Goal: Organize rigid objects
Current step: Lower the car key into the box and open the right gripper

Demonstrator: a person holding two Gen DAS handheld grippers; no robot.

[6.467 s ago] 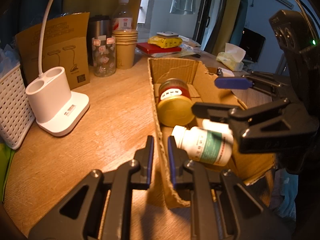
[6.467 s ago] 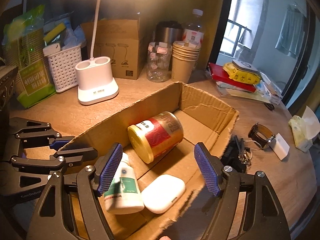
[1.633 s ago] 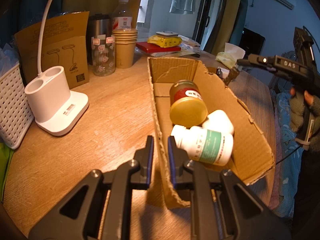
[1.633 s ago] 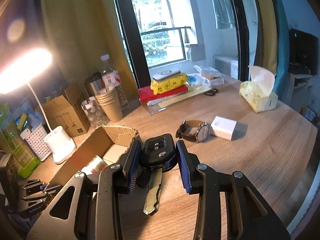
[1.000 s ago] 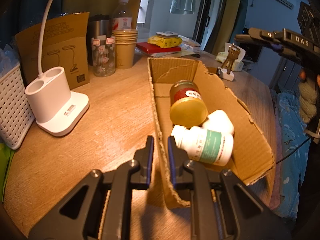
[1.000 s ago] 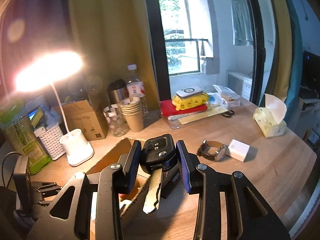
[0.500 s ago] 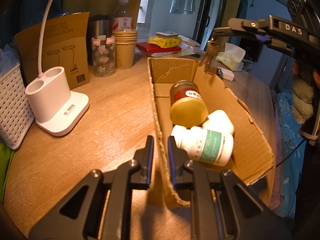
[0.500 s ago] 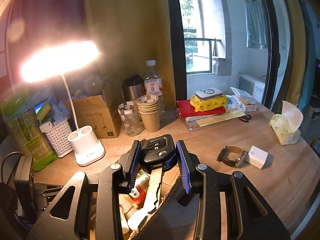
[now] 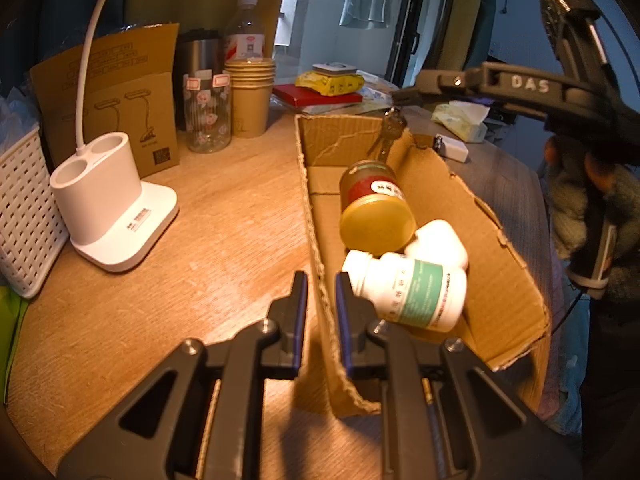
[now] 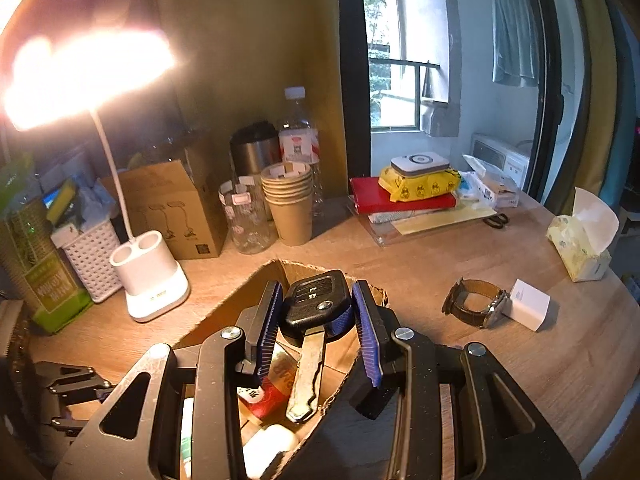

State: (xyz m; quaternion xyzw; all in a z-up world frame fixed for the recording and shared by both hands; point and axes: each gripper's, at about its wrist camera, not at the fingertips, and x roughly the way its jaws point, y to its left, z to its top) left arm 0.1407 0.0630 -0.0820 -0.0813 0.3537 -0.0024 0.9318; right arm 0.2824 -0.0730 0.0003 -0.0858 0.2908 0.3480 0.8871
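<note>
A black car key fob [image 10: 314, 300] with its metal blade hanging down is clamped in my right gripper [image 10: 316, 304], which is shut on it. In the left wrist view that gripper [image 9: 402, 96] hovers over the far end of the open cardboard box [image 9: 496, 256], with small keys [image 9: 390, 132] dangling just above the box. Inside the box lie a red and gold can [image 9: 372, 204], a white bottle with a green label [image 9: 412, 292] and a white case [image 9: 438, 236]. My left gripper [image 9: 320, 284] is shut on the box's near left wall.
A white lamp base [image 9: 108, 204], a white basket [image 9: 24, 208], a brown carton [image 9: 120, 96], paper cups [image 9: 250, 96] and a glass jar [image 9: 208, 112] stand left of the box. A watch [image 10: 476, 302], a white cube [image 10: 526, 304] and a tissue pack [image 10: 580, 248] lie to the right.
My right gripper has carried the car key left and down, from beside the box to above its far end. The left gripper and the box have not moved.
</note>
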